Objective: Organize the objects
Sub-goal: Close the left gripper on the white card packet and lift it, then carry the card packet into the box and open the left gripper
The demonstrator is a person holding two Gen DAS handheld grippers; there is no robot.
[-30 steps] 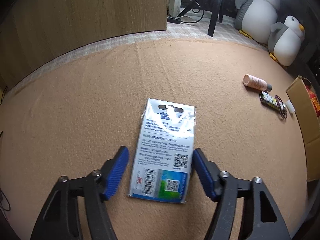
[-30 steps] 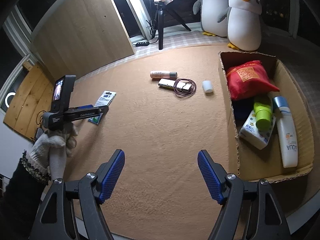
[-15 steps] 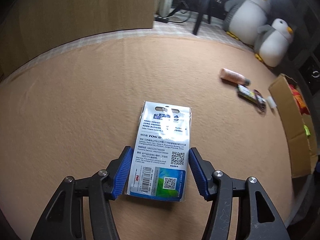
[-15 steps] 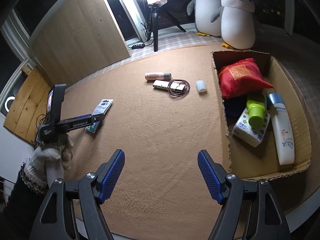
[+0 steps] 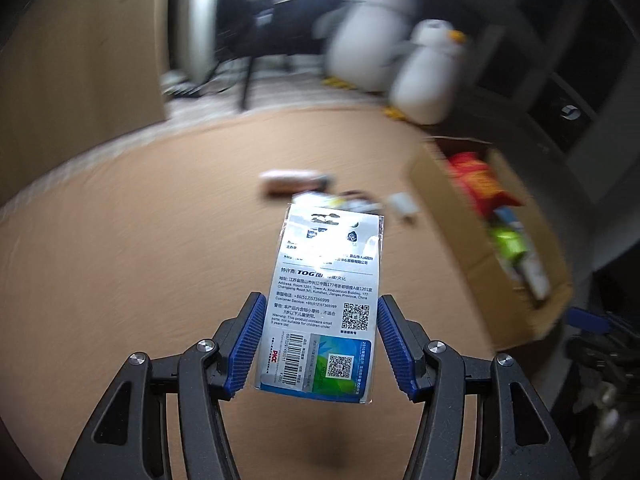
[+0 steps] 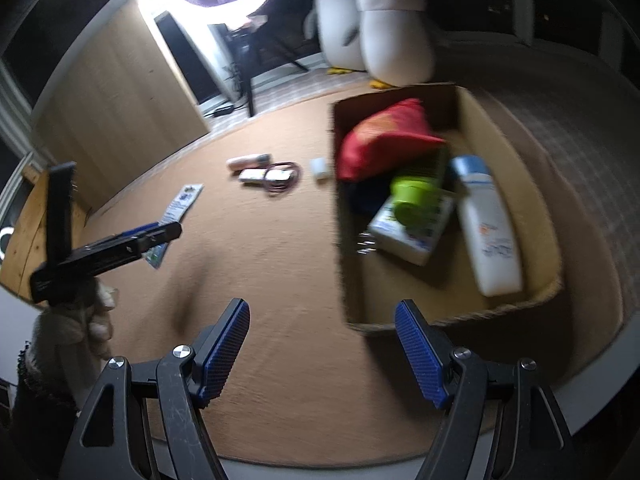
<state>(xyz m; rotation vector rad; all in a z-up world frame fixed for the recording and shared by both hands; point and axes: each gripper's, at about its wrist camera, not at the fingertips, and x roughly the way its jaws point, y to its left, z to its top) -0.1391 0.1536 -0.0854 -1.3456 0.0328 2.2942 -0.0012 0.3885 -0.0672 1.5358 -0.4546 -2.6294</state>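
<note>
The left gripper (image 5: 318,346) has its jaws closed on the lower end of a flat packet (image 5: 324,300), whose upper end sticks out forward past them, clear of the tan mat (image 5: 140,240). The right gripper (image 6: 322,350) hangs with its jaws wide apart and empty. Ahead and to the right of the left jaws sits the cardboard box (image 5: 448,200), part filled. Carry the packet level over the near wall, lower it flat beside the bottles, then let go.
</note>
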